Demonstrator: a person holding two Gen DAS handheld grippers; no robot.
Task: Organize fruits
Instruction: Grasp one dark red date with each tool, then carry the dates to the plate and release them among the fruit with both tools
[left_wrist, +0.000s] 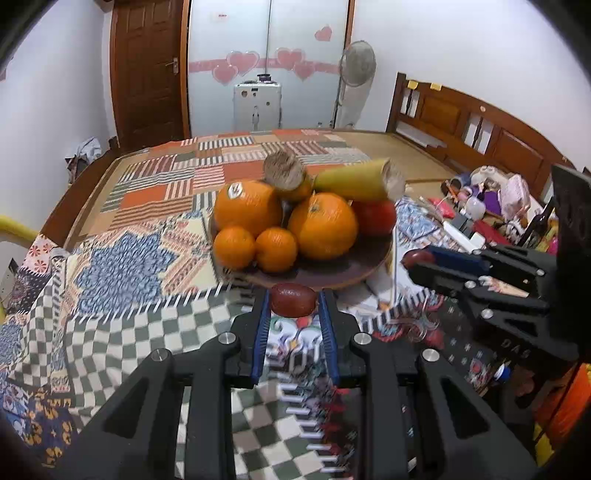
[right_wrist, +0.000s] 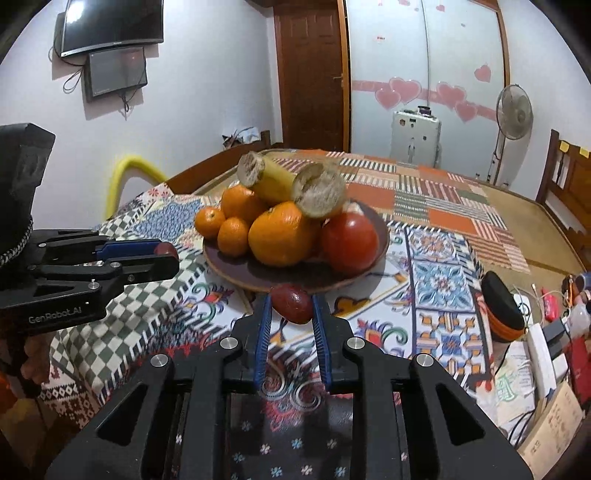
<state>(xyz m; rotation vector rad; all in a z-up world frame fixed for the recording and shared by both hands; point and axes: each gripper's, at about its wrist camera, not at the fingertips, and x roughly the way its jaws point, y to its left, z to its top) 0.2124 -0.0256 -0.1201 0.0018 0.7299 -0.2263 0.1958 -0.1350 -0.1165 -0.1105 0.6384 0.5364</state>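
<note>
Your left hand-held gripper pinches a small red fruit; your right hand-held gripper pinches another red fruit, plate at twelve o'clock.

Bed cover: patchwork cloth in orange, blue and checked panels, spread across the surface.
Door: dark brown wooden door with a metal handle, shut, in the far wall.
Wardrobe: pale frosted sliding panels with pink heart stickers.
Fan: round standing fan, near the wardrobe.
Box: white upright appliance on the floor before the wardrobe.
Headboard: brown wooden headboard along the right.
Screens: black wall-mounted television, a smaller dark monitor just below it.
Clutter: assorted small items, too blurred to name.
</note>
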